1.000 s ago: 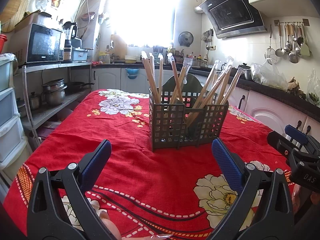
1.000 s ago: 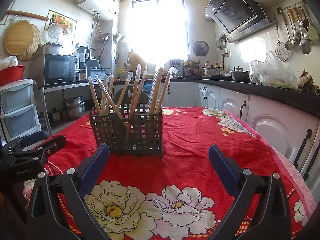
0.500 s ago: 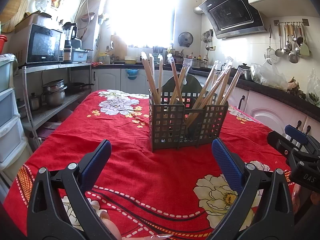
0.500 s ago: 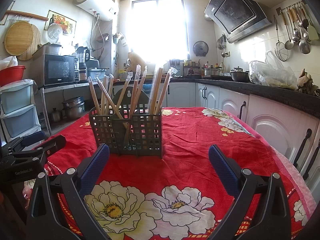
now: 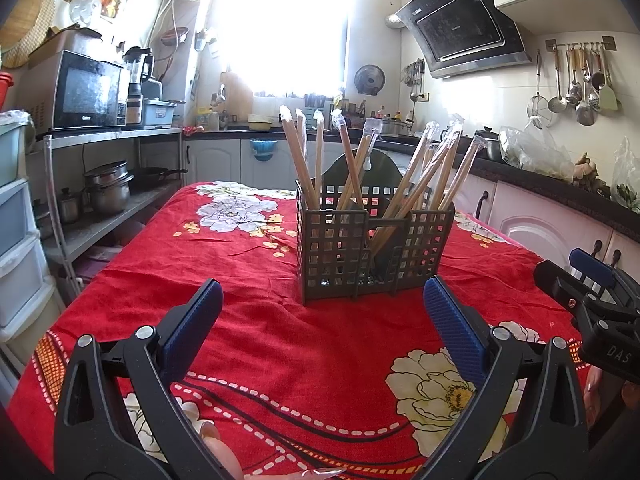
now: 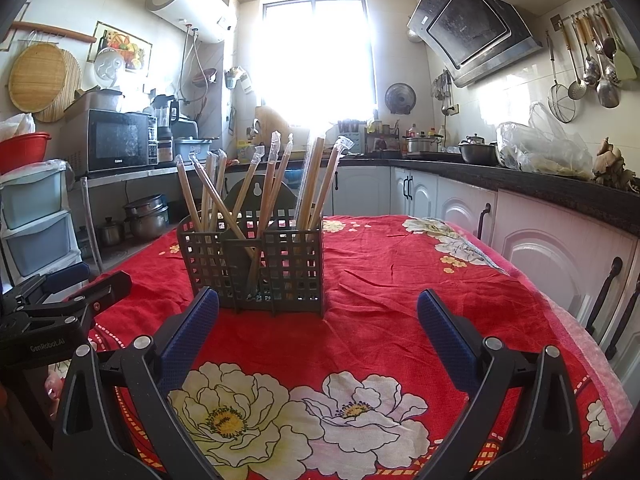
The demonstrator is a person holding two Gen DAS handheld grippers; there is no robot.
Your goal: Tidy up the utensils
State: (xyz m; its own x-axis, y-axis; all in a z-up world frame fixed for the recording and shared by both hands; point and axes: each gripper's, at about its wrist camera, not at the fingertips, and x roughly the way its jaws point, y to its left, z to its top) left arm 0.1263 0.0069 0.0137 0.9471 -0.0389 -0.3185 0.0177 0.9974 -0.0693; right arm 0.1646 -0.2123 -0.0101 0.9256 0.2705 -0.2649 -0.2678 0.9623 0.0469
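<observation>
L gripper (image 5: 322,312): I see jaws wide, empty, level above cloth (image 5: 280,344) | R gripper (image 6: 318,318): same | caddy (image 5: 374,248) far of both, apart

Bright window (image 5: 294,32) at back, white cabinets (image 6: 460,208), microwave (image 5: 86,90) on shelf w/ pots.

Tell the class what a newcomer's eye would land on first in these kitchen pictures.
First, the bright red floral tablecloth covering the table. At its middle stands a grey plastic lattice caddy bristling with plastic-wrapped wooden chopsticks. In front, the open left gripper and right gripper hold nothing.
</observation>
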